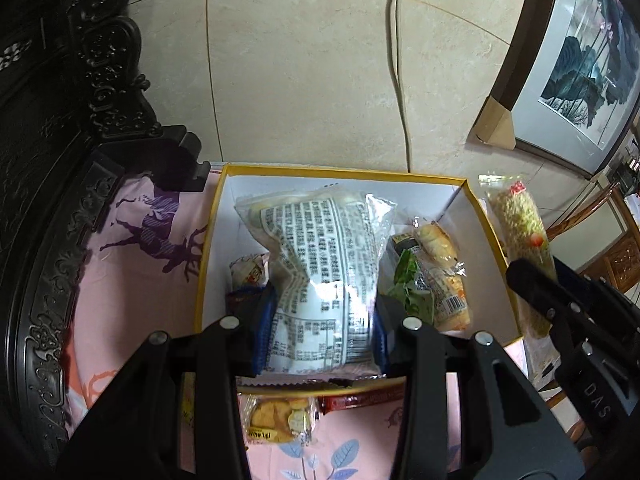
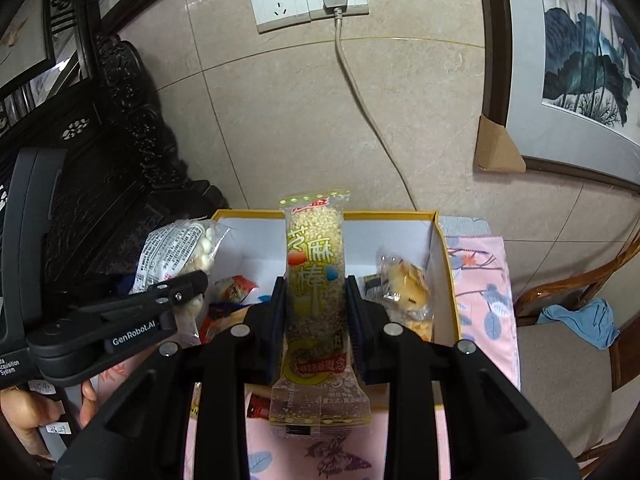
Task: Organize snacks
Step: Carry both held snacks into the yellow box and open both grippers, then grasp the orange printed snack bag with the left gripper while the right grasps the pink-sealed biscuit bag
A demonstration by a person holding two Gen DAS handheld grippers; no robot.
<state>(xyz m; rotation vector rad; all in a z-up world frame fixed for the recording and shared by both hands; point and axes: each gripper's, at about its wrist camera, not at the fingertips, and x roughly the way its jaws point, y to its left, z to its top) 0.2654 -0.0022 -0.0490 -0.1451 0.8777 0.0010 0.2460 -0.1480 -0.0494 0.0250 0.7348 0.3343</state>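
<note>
Both grippers are loaded over the yellow-rimmed box: the left gripper is clamped across the lower part of a soft white printed bag, which looks light and puffy and buckles where the pads pinch it. The right gripper is squeezed mid-length on the sesame stick packet, stiff but probably brittle in slick film, so a gentle grip looks wise. Beyond them, wrapped snacks already lie in the box.
</note>
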